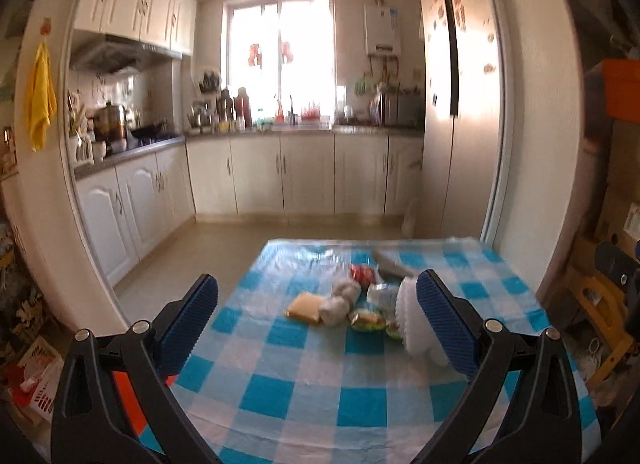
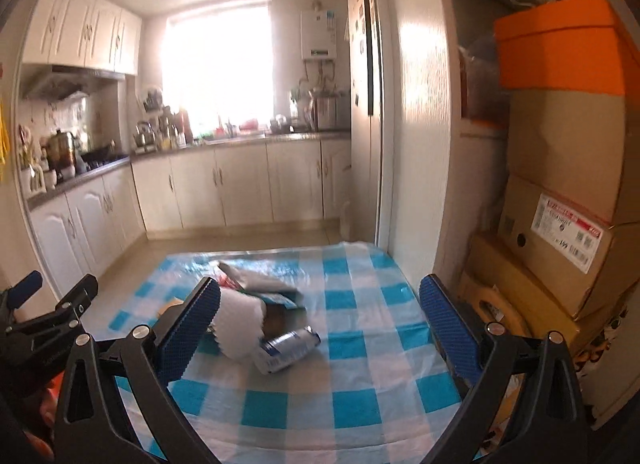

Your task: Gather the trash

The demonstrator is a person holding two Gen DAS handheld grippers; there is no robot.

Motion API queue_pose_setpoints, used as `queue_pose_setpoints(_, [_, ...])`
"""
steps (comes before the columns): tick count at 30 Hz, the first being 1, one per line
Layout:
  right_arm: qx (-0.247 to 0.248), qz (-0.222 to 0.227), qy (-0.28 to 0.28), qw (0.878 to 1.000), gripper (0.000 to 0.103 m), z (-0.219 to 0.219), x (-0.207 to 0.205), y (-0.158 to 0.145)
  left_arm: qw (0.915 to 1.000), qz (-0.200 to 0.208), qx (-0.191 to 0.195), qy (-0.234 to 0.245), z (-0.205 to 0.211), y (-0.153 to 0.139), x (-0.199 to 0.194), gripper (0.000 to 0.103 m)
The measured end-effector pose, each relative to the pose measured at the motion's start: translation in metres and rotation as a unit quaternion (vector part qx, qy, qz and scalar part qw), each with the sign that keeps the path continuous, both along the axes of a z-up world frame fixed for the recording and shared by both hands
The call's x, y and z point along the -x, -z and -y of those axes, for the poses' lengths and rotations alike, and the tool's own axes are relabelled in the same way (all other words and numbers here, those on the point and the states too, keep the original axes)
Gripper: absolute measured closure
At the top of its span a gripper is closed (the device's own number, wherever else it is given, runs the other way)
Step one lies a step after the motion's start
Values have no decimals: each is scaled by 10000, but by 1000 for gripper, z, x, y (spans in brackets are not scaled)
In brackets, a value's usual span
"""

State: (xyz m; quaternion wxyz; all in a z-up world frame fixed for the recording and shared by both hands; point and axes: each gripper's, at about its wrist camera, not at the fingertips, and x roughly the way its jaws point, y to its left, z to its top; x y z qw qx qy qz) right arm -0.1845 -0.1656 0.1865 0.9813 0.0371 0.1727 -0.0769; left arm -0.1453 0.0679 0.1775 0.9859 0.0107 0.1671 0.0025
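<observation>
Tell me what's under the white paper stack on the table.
The white paper stack lies partly on a blue-labelled can and the checked tablecloth. Anything beneath its middle is covered.

Legible text: almost none.
Cardboard box (image 2: pixel 560 240), right of table: white-and-red label, print blurred; only "199" possibly readable. Can (image 2: pixel 286 348) label unreadable.

We see our right gripper (image 2: pixel 320 304) wide open above the checked table (image 2: pixel 360 396), holding nothing. Just right of its left finger (image 2: pixel 192 328) lies a white paper cup (image 2: pixel 240 324) on its side, with a can (image 2: pixel 286 350) touching it on the right. Behind the cup lies a crumpled packet (image 2: pixel 260 284). Far right of the table, boxes (image 2: pixel 560 224) are stacked.
</observation>
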Motion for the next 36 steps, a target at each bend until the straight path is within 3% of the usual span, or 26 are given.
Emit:
queue_pose_setpoints(8, [25, 462, -25, 9989, 4, -3, 33, -16, 9987, 502, 62, 33, -4, -19, 29, 3])
queue_pose_setpoints(20, [-39, 1099, 74, 9939, 4, 4, 69, -28, 9978, 633, 99, 179, -5, -26, 46, 3])
queue_pose_setpoints(36, [-64, 1027, 73, 9947, 4, 5, 67, -29, 9971, 738, 42, 194, -1, -26, 49, 3])
